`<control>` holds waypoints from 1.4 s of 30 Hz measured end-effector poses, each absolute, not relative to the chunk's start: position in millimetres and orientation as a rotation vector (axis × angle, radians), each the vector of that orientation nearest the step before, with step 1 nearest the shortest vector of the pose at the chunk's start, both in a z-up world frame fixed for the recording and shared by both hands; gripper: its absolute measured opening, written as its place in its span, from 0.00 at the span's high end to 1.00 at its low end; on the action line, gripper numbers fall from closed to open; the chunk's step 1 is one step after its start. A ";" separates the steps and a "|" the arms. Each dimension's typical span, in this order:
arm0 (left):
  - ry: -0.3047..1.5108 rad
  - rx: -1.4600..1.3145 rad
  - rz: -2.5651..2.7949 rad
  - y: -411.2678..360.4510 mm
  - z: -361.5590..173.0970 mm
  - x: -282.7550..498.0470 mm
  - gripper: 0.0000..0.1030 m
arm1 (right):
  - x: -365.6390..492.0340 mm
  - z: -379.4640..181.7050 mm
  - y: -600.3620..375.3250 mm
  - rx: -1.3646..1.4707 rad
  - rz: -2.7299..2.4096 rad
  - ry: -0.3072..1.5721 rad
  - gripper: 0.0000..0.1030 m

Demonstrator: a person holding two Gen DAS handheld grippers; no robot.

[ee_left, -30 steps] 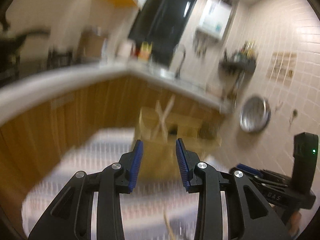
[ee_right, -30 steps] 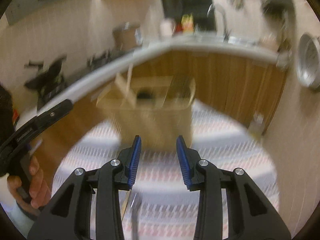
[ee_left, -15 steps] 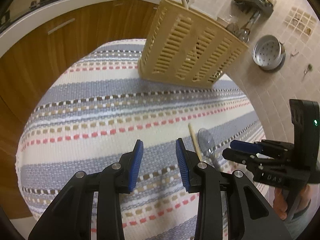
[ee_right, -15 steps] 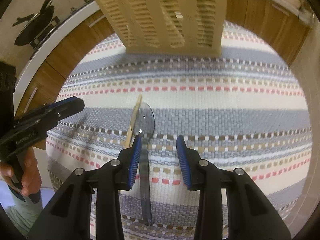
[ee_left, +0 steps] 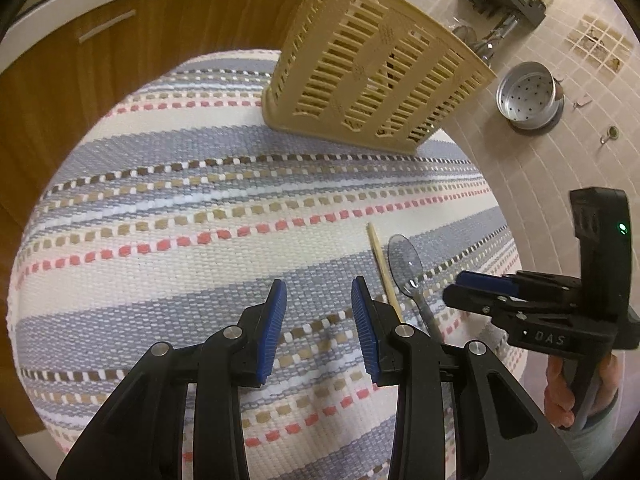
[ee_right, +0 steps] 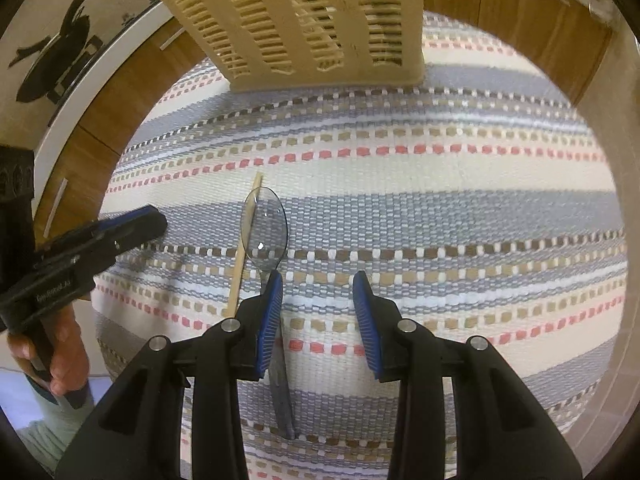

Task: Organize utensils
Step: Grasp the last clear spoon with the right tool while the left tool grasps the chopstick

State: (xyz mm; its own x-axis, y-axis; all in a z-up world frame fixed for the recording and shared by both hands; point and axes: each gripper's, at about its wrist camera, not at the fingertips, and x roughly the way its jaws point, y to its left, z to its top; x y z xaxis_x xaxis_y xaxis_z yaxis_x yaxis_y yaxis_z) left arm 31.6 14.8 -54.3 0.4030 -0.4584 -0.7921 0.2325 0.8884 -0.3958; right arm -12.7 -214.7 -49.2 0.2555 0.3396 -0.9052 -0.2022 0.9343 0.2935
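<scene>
Both tongs parted, gripping nothing. Right tongs (ee_right: pixel 317 312) nearer: left pad directly over handle of clear spoon (ee_right: pixel 266 236). Long axis along the fingers, bowl pointing toward slatted basket (ee_right: pixel 304 20). Wooden chopstick (ee_right: pixel 244 248) touching spoon's left edge, on striped bench (ee_right: pixel 460 200). Left tongs (ee_left: pixel 318 332) left of spoon.

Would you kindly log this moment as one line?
left gripper open, empty | right gripper open above spoon | chopstick beside spoon | basket upright
</scene>
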 end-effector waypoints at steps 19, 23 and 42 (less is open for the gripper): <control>1.145 -0.226 -0.537 -27.3 -60.3 44.9 0.68 | -10.4 -54.3 -185.1 -0.035 0.286 1.241 0.89; 1.154 -0.154 -0.522 -63.4 -64.7 47.7 0.68 | -10.2 -56.5 -222.6 0.044 0.213 1.250 0.89; 1.078 0.063 -0.435 -98.5 -63.7 41.5 0.97 | -6.5 -65.6 -204.4 -0.066 0.208 1.283 0.97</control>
